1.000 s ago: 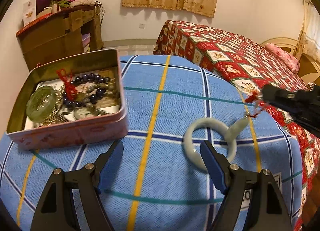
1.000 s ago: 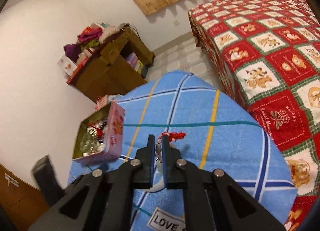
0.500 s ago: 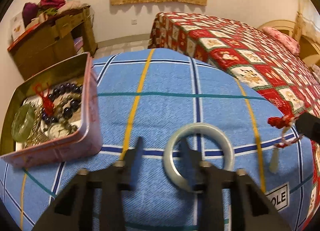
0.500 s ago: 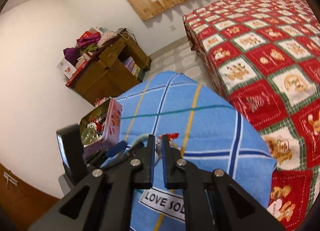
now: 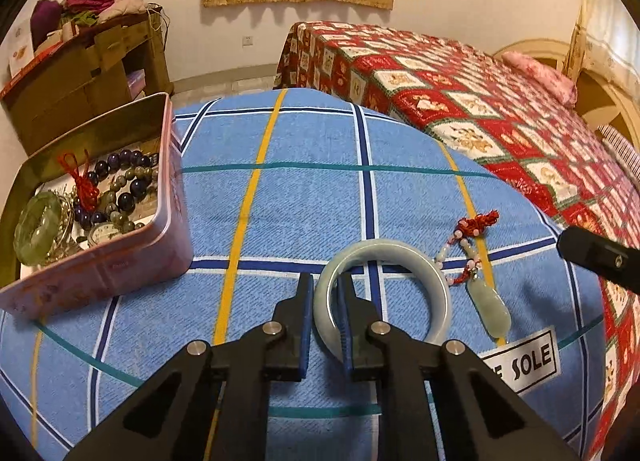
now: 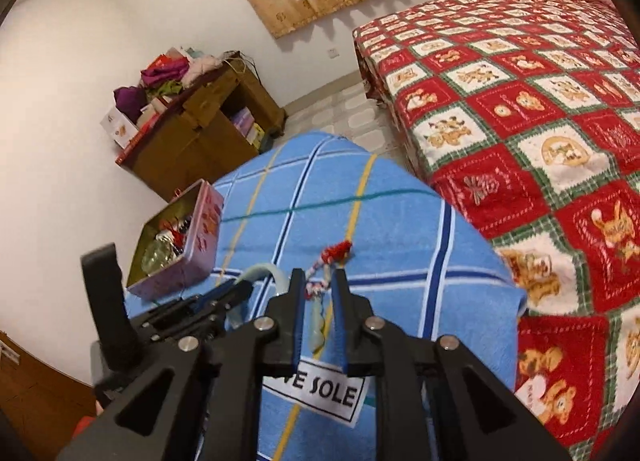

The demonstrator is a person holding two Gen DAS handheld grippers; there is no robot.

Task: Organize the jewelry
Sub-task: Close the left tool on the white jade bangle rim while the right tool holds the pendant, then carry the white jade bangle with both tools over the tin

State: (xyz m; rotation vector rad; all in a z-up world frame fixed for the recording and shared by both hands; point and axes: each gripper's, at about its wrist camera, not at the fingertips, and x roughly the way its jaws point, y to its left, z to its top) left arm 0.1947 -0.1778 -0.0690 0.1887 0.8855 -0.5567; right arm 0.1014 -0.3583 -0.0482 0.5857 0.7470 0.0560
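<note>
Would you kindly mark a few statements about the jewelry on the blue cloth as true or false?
1. The pale bangle lies on the blue checked cloth. True.
2. The left hand-held gripper straddles the bangle's rim. True.
3. The jade pendant sits inside the pink tin. False: it lies on the cloth beside the bangle.
4. The tin is empty. False: it holds bead bracelets and a green bangle.

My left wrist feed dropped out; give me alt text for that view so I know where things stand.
The left gripper is closing on the near-left rim of a pale jade bangle lying on the blue plaid cloth. A jade pendant on a red-knotted cord lies right of it; the open pink tin of jewelry sits left.
</note>
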